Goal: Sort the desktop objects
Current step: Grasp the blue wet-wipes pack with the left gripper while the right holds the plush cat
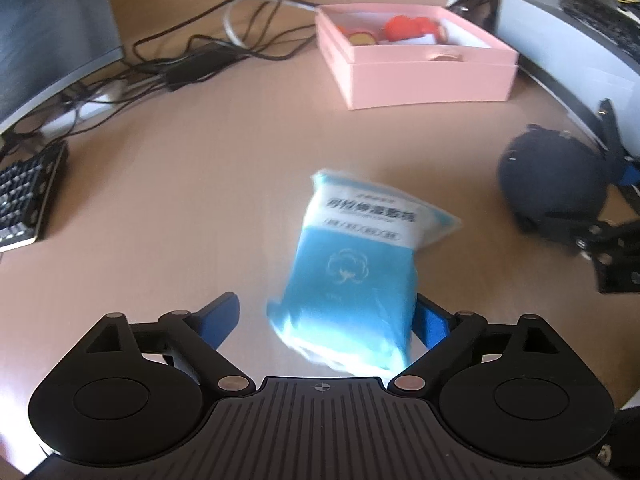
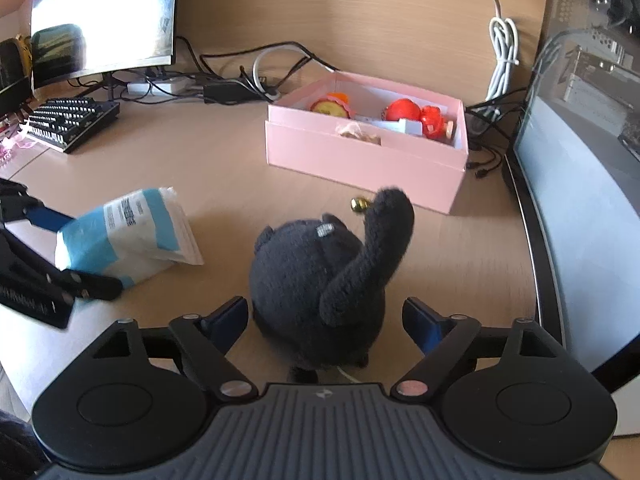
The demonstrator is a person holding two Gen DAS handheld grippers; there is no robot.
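A blue and white pack of cotton pads lies tilted on the wooden desk, its near end between the fingers of my left gripper, which is open; the pack leans against the right finger. The pack also shows in the right wrist view. A black knitted cat plush sits on the desk between the open fingers of my right gripper, tail raised. It shows at the right in the left wrist view. A pink open box holding red and orange toys stands behind.
A small gold bell lies near the box. A black keyboard, a monitor and tangled cables with a power brick are at the back left. A computer case stands at the right.
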